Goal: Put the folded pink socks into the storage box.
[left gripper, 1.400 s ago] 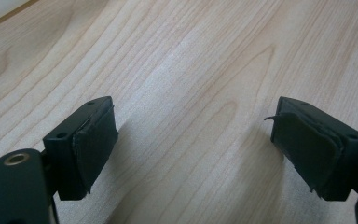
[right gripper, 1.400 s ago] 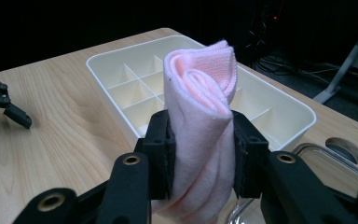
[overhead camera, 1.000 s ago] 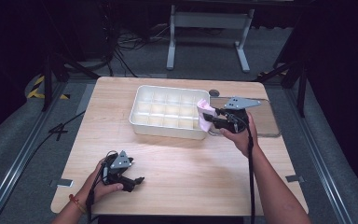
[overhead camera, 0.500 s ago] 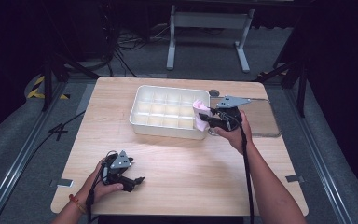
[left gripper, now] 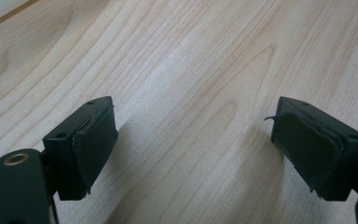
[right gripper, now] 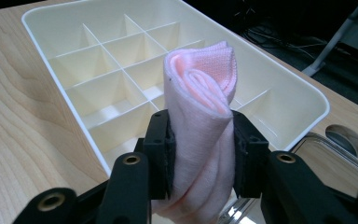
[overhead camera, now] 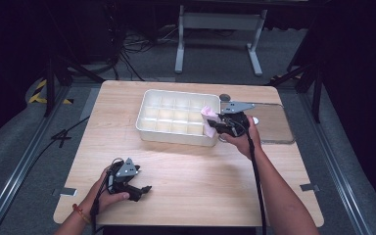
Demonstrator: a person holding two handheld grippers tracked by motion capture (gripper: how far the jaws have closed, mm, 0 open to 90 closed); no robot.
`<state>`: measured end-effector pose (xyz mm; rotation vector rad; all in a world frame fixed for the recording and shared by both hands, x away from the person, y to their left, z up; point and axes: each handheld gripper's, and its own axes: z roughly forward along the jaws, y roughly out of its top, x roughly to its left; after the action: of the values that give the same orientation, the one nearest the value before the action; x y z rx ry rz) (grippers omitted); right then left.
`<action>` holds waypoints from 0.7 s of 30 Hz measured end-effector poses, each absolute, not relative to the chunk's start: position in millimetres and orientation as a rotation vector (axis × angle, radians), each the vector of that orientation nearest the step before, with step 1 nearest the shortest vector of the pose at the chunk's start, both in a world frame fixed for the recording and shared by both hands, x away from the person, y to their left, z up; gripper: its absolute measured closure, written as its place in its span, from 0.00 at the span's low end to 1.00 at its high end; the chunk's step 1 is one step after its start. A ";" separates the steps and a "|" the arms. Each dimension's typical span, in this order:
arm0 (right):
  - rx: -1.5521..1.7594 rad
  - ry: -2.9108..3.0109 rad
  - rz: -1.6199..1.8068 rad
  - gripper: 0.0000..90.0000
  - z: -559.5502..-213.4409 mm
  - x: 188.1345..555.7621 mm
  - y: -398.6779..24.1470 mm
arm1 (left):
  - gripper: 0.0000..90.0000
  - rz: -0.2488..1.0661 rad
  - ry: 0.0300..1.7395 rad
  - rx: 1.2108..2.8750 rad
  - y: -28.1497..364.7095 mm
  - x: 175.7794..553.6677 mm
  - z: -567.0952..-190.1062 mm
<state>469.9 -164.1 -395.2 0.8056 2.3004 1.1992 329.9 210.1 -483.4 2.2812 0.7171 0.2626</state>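
Observation:
A rolled pink cloth [right gripper: 200,116] stands upright between the pads of my right gripper [right gripper: 200,154], which is shut on it. In the high view that gripper [overhead camera: 216,126] holds the pink cloth [overhead camera: 207,117] over the right end of a white divided tray [overhead camera: 149,128]. The tray [right gripper: 284,88] has several bare compartments. My left gripper [overhead camera: 144,188] rests low over the wooden table [overhead camera: 200,181] near its front left, away from the tray. Its jaws stand open over bare wood, with nothing between the pads [left gripper: 91,149].
A clear flat lid [overhead camera: 274,122] lies on the table to the right of the tray, behind my right hand. A round hole [right gripper: 347,139] is set in the tabletop by the tray's far corner. Black cables trail from both grippers toward the front edge.
My right gripper has carried the pink cloth a little left and down, toward the tray's right end. The left gripper has stayed put.

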 end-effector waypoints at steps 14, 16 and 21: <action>0.835 2.316 1.141 0.72 -408.5 476.1 -163.4 | 0.16 0.262 0.716 2.282 210.2 329.9 -483.4; 0.838 2.314 1.136 0.72 -409.7 477.1 -163.3 | 0.16 0.264 0.717 2.282 210.2 329.9 -483.4; 0.842 2.317 1.106 0.72 -413.9 480.1 -160.6 | 0.16 0.263 0.716 2.282 210.2 330.0 -483.4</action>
<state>480.1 -160.6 -413.9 0.8422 2.3168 1.1057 330.0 210.2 -483.4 2.2822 0.7157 0.2630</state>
